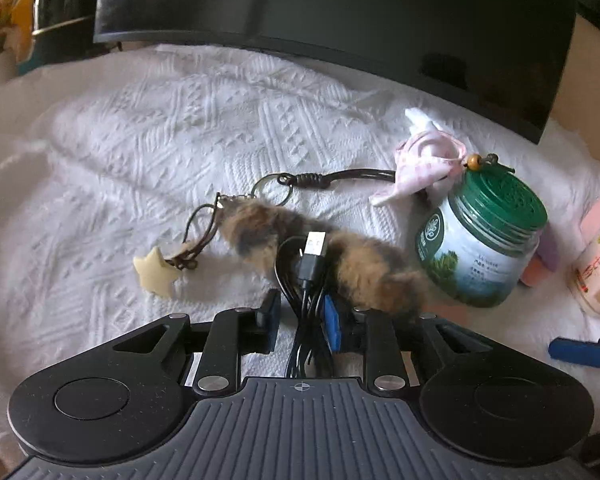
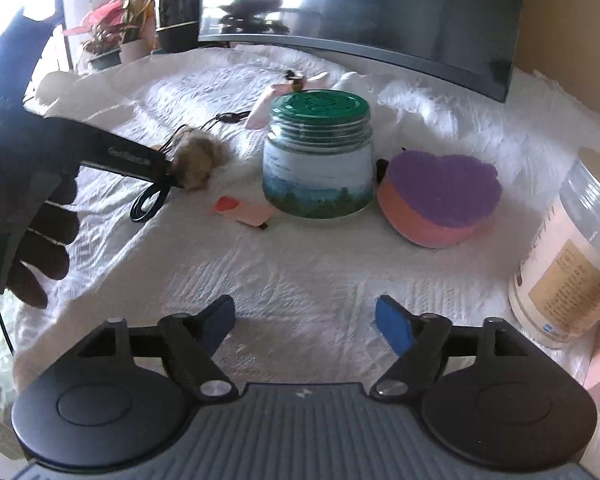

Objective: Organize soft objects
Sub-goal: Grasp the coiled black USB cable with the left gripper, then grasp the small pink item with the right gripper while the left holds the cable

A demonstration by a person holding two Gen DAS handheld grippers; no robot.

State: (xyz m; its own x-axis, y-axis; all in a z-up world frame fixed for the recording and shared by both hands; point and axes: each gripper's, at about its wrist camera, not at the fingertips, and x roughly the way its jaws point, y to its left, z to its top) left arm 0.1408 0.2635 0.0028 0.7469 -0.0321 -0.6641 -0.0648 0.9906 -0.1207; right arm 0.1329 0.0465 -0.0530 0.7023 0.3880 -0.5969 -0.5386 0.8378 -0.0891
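Observation:
My left gripper is shut on a coiled black USB cable and holds it over a brown furry tail keychain lying on the white cloth. A cream star charm and a key ring hang off the tail's far end. A pink cloth pouch lies behind it. My right gripper is open and empty above bare cloth. In the right wrist view the left gripper's finger touches the furry tail, with the cable dangling. A purple and orange heart sponge sits right of the jar.
A green-lidded jar stands mid-table. A large clear tub is at the right edge. A pink card lies by the jar. A dark monitor spans the back. Potted plants stand at the back left.

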